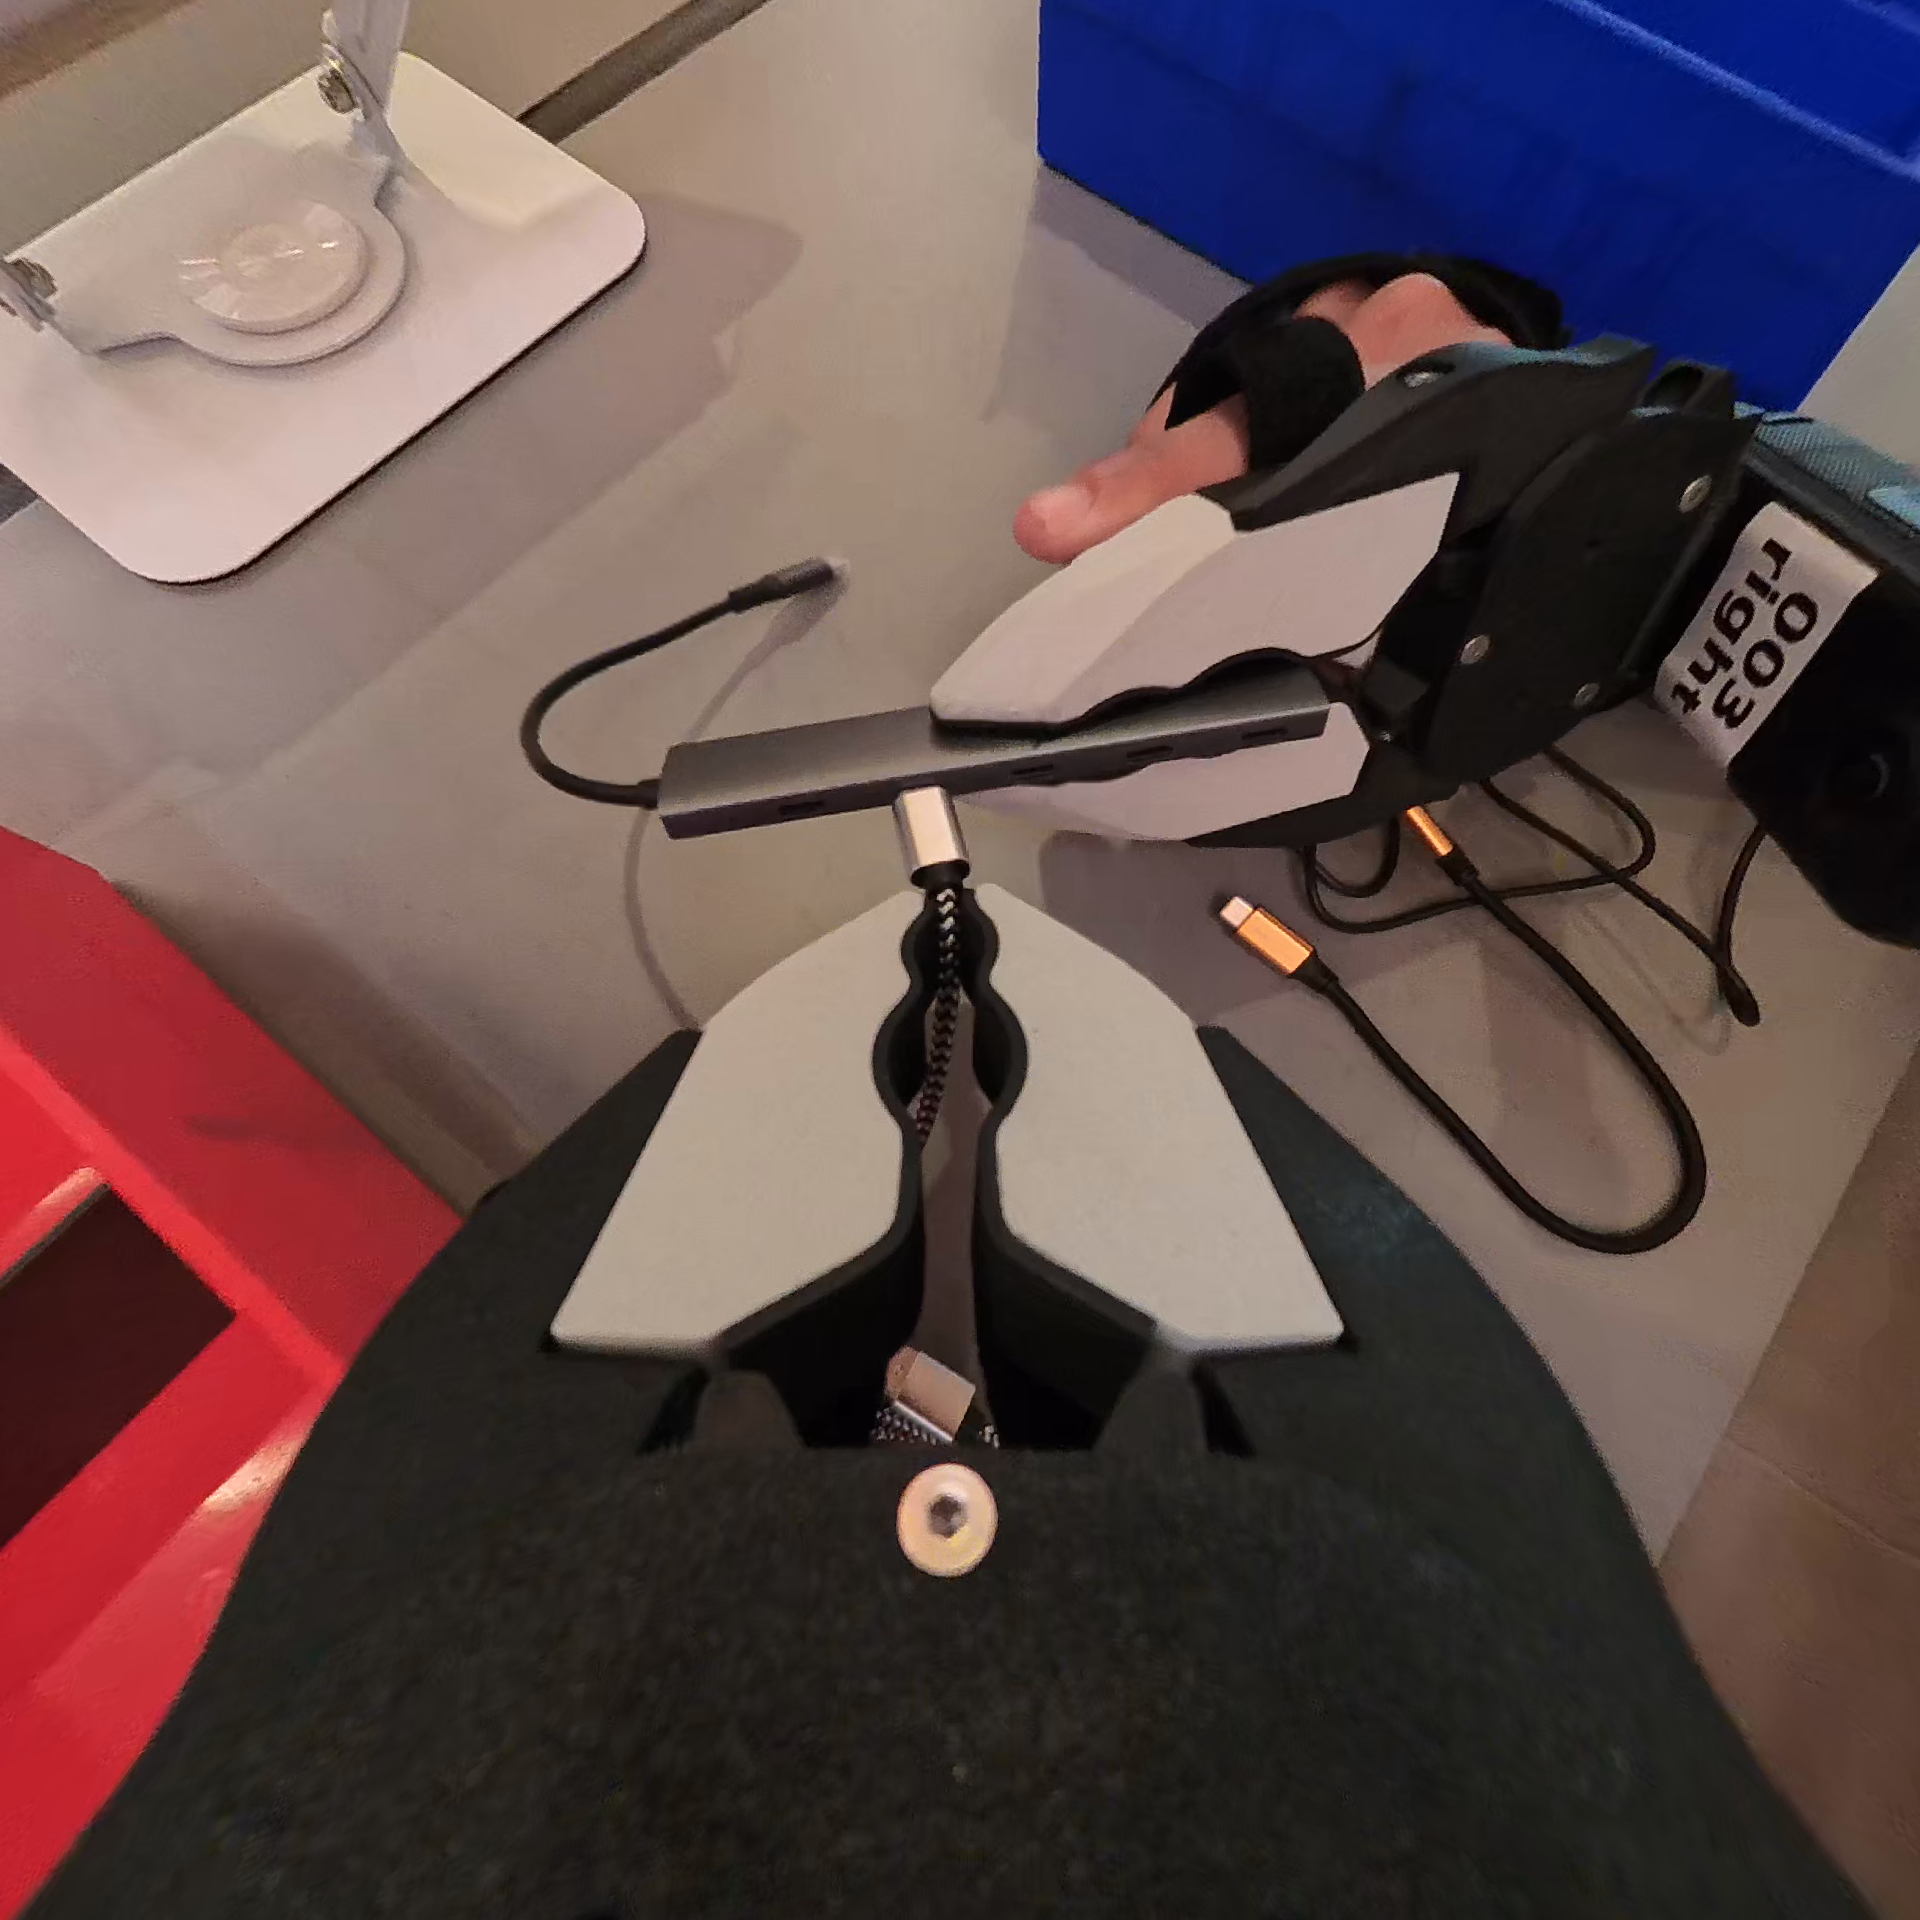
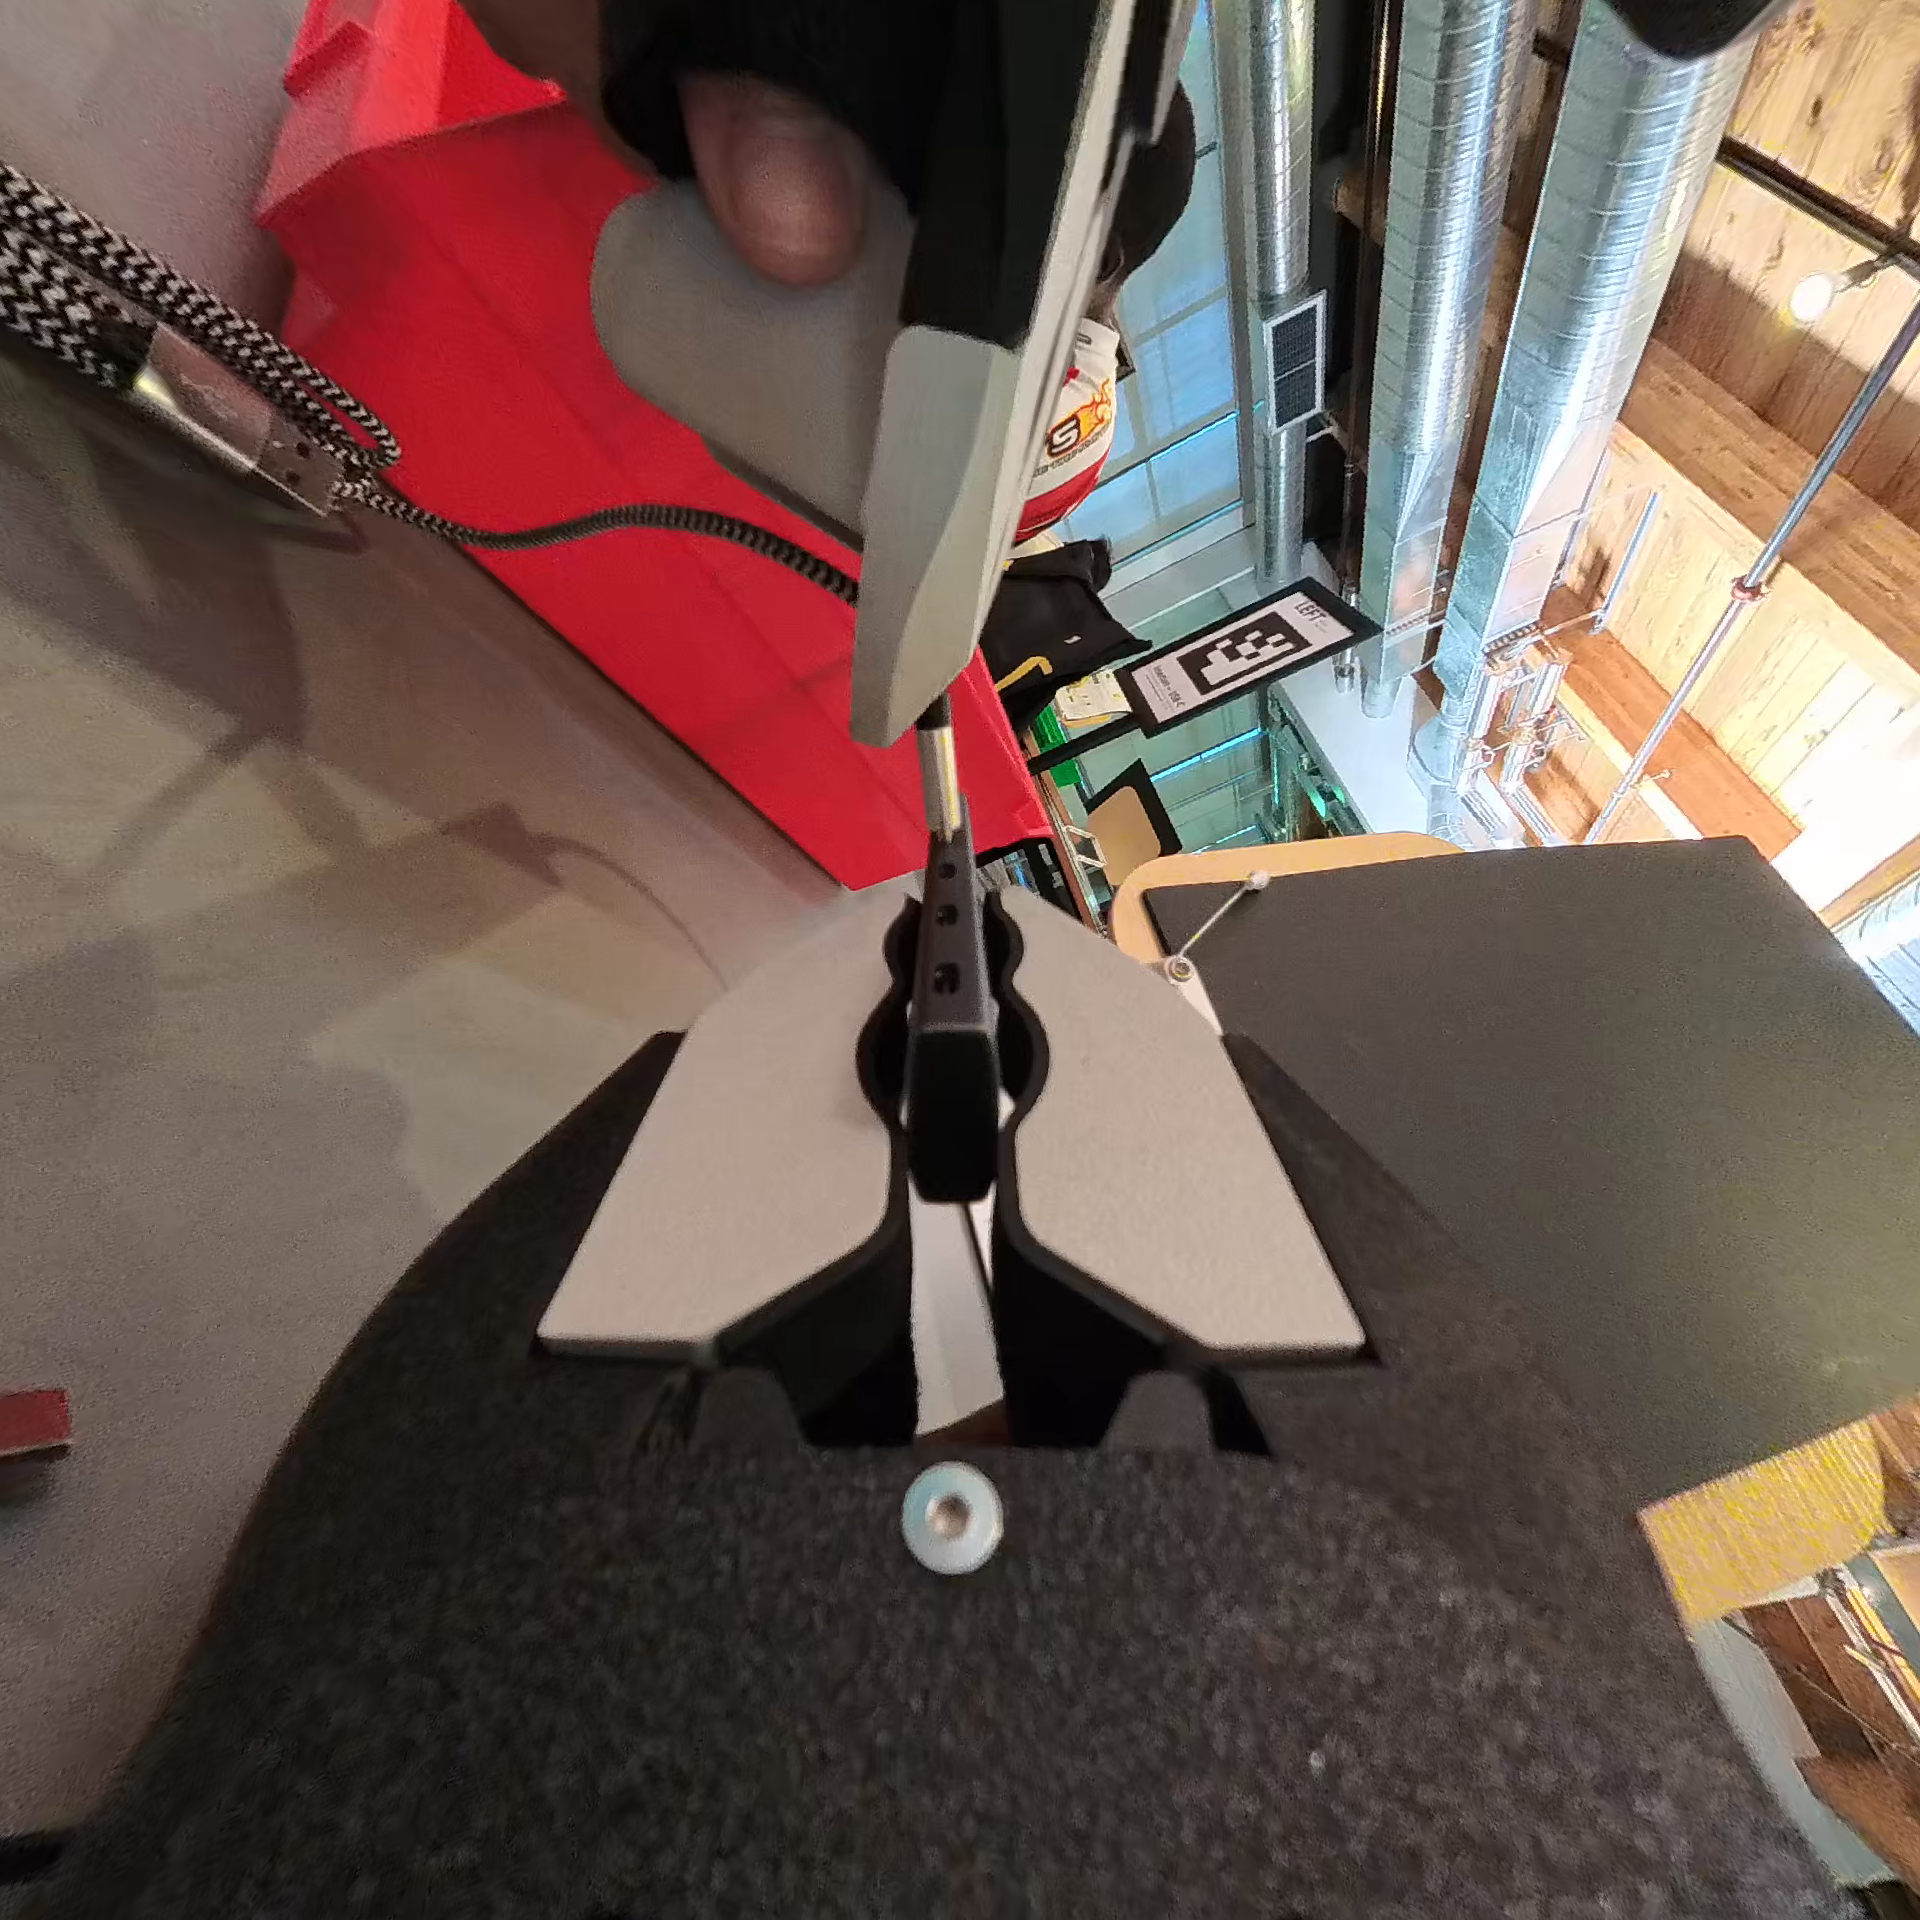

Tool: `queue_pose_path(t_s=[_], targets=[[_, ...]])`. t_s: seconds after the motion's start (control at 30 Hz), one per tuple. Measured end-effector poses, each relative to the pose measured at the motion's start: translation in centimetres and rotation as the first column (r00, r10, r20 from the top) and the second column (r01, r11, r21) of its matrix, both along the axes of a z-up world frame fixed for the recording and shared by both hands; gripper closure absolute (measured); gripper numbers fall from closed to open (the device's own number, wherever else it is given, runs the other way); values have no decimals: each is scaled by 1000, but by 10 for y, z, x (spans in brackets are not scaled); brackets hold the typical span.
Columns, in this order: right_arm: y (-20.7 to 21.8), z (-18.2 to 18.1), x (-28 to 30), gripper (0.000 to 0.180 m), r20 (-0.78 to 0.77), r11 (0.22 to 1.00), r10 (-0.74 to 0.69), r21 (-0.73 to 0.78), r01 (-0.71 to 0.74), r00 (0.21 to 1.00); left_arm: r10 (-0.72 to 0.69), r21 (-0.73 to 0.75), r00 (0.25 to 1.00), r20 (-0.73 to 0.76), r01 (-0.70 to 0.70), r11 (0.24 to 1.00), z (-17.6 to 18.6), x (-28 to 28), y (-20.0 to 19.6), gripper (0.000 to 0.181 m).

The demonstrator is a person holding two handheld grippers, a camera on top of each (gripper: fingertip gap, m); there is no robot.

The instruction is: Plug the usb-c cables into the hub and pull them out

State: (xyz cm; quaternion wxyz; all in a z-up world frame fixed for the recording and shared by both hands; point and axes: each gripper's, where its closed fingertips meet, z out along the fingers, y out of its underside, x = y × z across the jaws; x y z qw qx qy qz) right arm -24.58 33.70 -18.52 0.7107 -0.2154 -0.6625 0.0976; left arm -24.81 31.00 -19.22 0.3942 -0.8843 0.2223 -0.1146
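Right gripper [image 1: 1143, 727]: clamped on the grey hub [image 1: 831, 774], held above the table.
Left gripper [image 1: 948, 914]: closed on the braided cable [image 1: 943, 935] — behind its seated silver plug [image 1: 932, 831].
Risk: a tug on cord rather than plug could strain it — or skew the hub.

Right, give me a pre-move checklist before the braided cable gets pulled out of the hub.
1. Right gripper clamped on the hub: ok, its fingers sit above and below the bar's right half.
2. Left gripper shut on the braided cable: ok, just behind the plug.
3. Silver plug seated in a hub port: looks inserted; depth cannot tell.
4. Pull line straight: ok, plug stands square to the hub's edge and in line with the left fingers.
5. Grip on plug shell rather than cord: not ok, the fingers hold the cord.
6. Orange-tipped cables clear of the path: ok, lying on the table to the right.
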Motion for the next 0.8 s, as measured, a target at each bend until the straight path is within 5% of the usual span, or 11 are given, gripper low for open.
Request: queue_pose_path(t_s=[0.8], targets=[[-13,-7,-3,167,43,996,64,-67,-61,997,-6,-58,999,-35,4,998,-12,2,-2,179]])
